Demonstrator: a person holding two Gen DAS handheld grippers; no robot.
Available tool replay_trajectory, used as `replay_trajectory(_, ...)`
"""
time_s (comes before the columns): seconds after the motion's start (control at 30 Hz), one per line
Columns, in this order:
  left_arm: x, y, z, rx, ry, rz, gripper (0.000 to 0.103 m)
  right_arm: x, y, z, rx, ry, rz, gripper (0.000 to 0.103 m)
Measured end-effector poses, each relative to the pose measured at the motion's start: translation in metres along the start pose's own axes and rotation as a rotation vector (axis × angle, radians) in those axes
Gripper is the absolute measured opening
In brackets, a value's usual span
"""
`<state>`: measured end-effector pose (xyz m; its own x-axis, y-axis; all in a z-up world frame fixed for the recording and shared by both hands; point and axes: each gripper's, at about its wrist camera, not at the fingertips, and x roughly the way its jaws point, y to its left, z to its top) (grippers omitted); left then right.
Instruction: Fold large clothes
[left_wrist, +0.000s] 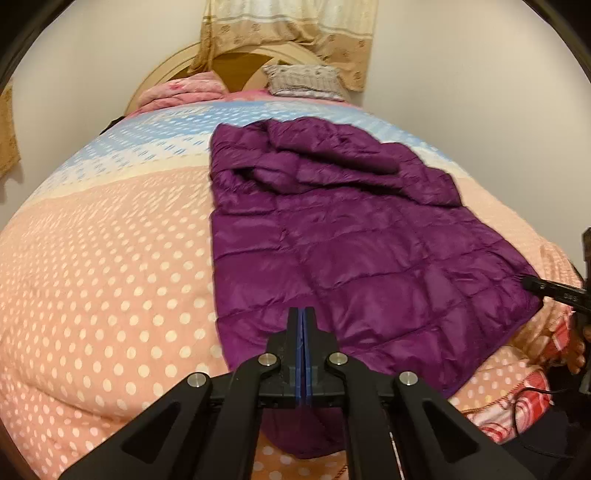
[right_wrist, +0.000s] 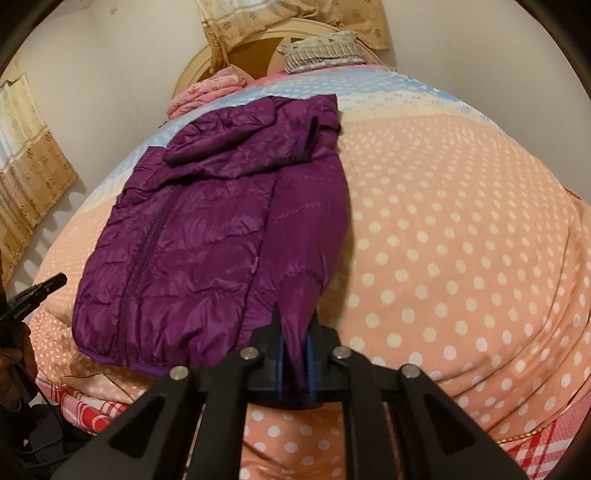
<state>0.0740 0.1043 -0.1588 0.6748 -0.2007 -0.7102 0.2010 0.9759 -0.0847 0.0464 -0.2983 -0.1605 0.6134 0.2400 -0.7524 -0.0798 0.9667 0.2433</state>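
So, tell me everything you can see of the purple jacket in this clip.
The purple jacket is a shiny, quilted puffer with stitched panels. It lies flat on the polka-dot bedspread, zipped front up, with a sleeve folded across its upper part near the collar. Its hem faces the grippers. The right gripper is shut on a fold of fabric at the near right corner. The left gripper is shut with its fingers pressed together, over the near hem.
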Motion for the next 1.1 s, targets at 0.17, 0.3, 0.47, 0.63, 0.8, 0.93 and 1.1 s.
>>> replay_trajectory(0.17,-0.002,0.005,-0.004,-0.045,-0.026,0.043,0.096,-0.003,-0.013,0.000,0.058,-0.044,-0.021,0.073)
replay_trajectory(0.3,0.001,0.004,-0.007,-0.058,-0.008,0.059,0.096,0.003,-0.008,-0.003,0.031,-0.021,-0.023,0.072)
replay_trajectory(0.47,0.019,0.003,-0.020,-0.075,0.068,0.035,0.096,0.016,0.002,-0.009,0.000,0.033,-0.028,0.060)
replay_trajectory(0.63,0.026,-0.018,-0.029,0.023,0.097,0.007,0.036,0.019,0.011,-0.012,-0.051,0.021,-0.065,0.015)
replay_trajectory(0.8,0.003,-0.023,-0.020,0.065,0.024,-0.003,0.004,0.003,0.012,-0.008,-0.048,-0.004,0.005,0.008)
replay_trajectory(0.93,-0.039,-0.010,-0.001,0.020,-0.067,-0.071,0.003,-0.030,0.013,0.001,-0.050,-0.061,0.051,0.007)
replay_trajectory(1.1,-0.109,-0.002,0.020,-0.007,-0.189,-0.142,0.002,-0.092,0.021,0.014,-0.060,-0.178,0.114,0.006)
